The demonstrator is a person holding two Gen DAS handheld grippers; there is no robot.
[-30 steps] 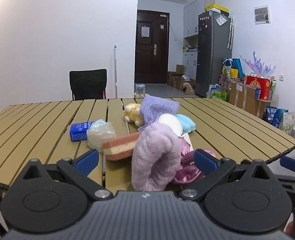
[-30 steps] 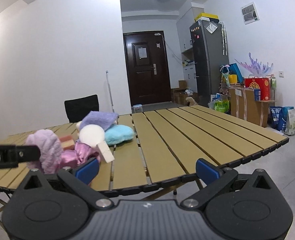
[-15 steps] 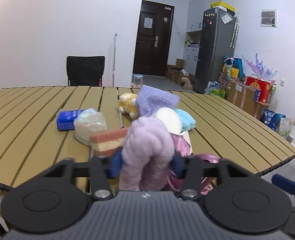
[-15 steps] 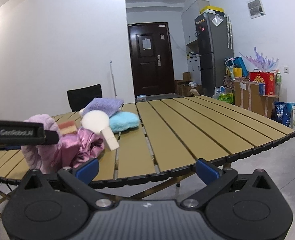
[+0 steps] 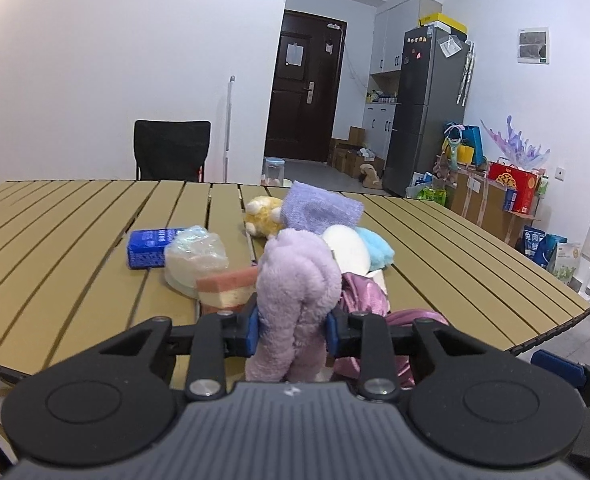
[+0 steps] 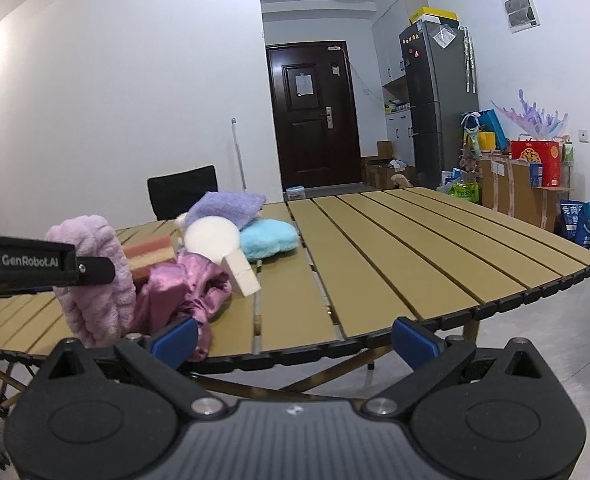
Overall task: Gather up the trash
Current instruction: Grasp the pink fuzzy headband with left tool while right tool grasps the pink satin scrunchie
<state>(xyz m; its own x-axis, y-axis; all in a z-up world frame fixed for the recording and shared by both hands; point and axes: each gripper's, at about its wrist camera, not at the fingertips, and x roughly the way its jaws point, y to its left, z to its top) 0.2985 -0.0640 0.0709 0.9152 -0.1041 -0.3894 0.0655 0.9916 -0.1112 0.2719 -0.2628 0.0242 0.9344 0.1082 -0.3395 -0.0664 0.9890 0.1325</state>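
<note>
The left gripper (image 5: 293, 329) was clamped on a fluffy lilac cloth (image 5: 297, 280), its blue pads pressed into the pile from both sides at the near edge of the slatted table (image 5: 75, 240). The right gripper (image 6: 293, 342) hung just off the table's near edge with its jaws wide apart and nothing between them. By my reading the step in hand was the pick-up of the first soft item, and the next move called for a lift straight up, clear of the pile, before carrying it off; no bin showed in either view.

The cloth looked thick, limp and ridged, drooping below the pads. Touching it on the right lay a crumpled shiny pink fabric (image 5: 365, 298), slick and likely to drag along. Just behind sat a layered pink-and-cream sponge (image 5: 227, 288), a crinkled clear plastic bag (image 5: 195, 256) and a blue packet (image 5: 149, 247). Farther back were a smooth white rounded object (image 5: 345, 248), a fuzzy sky-blue cloth (image 5: 377, 250), a folded purple towel (image 5: 321, 210) and a small yellow plush toy (image 5: 261, 216). Beyond the table stood a black chair (image 5: 171, 148).
</note>
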